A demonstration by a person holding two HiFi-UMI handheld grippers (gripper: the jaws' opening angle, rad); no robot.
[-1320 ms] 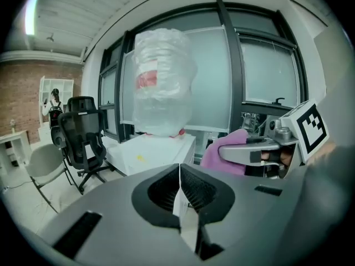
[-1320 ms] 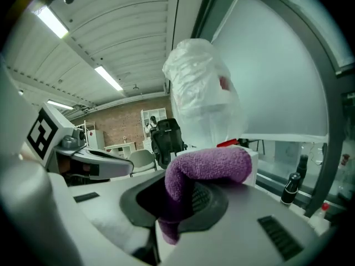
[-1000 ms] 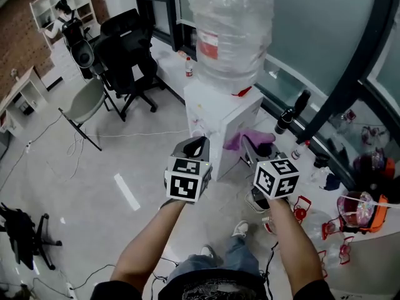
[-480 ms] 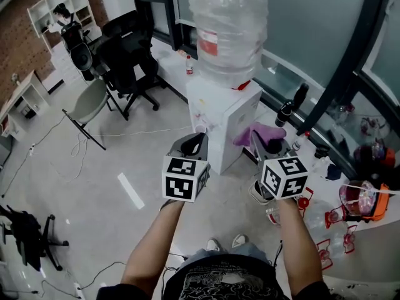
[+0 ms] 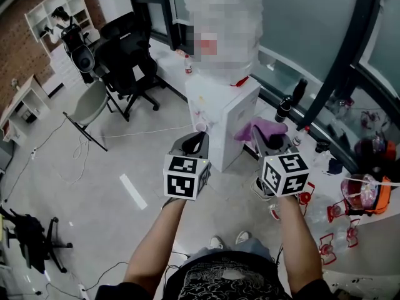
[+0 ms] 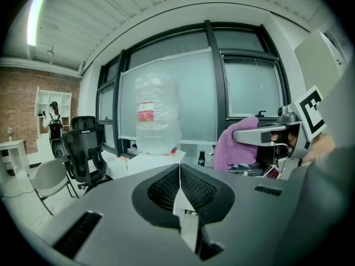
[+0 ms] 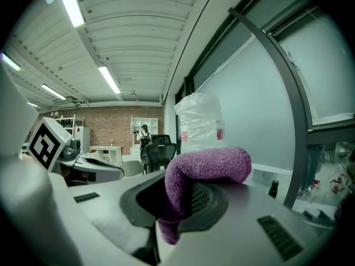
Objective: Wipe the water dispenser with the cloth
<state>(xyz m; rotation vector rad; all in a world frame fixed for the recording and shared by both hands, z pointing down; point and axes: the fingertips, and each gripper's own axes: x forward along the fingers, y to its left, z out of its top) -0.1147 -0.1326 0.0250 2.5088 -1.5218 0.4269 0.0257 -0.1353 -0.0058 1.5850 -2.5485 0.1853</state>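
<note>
On the far left stand a grey chair and a black office chair. They are well away from the job and not in the way.

Next comes the left gripper. Its two jaws are pressed together and there is nothing between them. It points at the front of the water dispenser and hangs in the air near it.

The water dispenser is the white box in the middle. It stands up tall on the floor by the window, with a big water bottle on top.

To the right is the right gripper. Its jaws are squeezed on a purple cloth, and the cloth folds over the top of the jaws. The cloth sits by the right side wall of the dispenser, near its top. I cannot tell if it touches the wall yet. The dispenser lies ahead and a little to the left of the cloth, so I think the right gripper is the one to do the wiping. A small push forward and left should put the cloth on the white wall.

Further right, dark bottles stand by the window, just behind the cloth. A wide swing that way could knock them.
</note>
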